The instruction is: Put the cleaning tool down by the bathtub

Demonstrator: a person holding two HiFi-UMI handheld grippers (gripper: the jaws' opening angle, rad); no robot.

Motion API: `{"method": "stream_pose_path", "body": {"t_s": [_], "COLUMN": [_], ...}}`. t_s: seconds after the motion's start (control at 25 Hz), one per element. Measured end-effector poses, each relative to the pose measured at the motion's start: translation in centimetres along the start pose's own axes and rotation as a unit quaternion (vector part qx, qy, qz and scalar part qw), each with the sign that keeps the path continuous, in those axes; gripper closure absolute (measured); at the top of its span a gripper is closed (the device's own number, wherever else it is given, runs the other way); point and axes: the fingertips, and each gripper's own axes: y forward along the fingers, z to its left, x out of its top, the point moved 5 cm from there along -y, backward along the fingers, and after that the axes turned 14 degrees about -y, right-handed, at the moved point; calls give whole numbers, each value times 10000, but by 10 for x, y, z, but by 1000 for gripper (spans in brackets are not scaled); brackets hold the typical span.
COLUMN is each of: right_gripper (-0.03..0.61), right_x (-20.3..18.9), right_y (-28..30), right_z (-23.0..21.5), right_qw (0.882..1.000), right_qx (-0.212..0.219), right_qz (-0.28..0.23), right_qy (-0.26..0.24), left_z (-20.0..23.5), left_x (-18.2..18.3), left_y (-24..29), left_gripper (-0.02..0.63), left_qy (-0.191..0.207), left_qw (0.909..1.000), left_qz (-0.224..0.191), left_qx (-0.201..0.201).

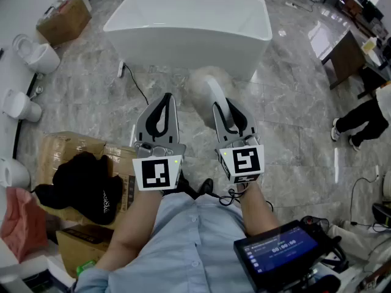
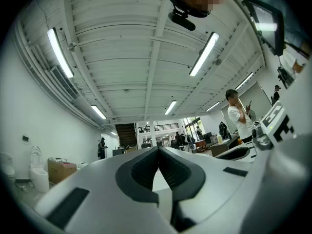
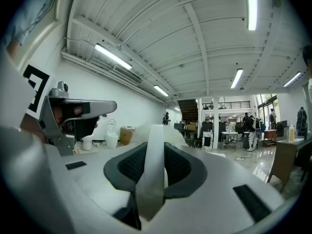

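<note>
A white bathtub stands on the grey marble floor ahead of me. My right gripper is shut on the cleaning tool's curved white handle. The tool's pale fluffy head hangs over the floor just in front of the tub. In the right gripper view the handle runs upright between the dark pads of the right gripper. To its left, my left gripper is shut with nothing in it. The left gripper view shows the left gripper with its tips together, aimed up at the ceiling.
Cardboard boxes with a black cloth lie at my left. Toilets line the left wall. A black cable trails from the tub. A person and a wooden table are at right.
</note>
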Motion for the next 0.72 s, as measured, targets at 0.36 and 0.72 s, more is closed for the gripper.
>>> {"method": "stream_pose_path", "body": {"t_s": [0.36, 0.72], "right_gripper": [472, 472], "right_x": [-11, -29], "right_y": [-11, 7], "right_z": [-6, -16], "right_qw": [10000, 9996], "right_qx": [72, -48], "right_qz": [45, 246], "right_qy": [-23, 133], "left_z": [-8, 8], "left_x": [-7, -27], "left_y": [-3, 6], "left_gripper": [600, 600], "left_qy": [-46, -86], "left_qw": [9999, 9993], "left_qz": [68, 248], "left_qx": [104, 272]}}
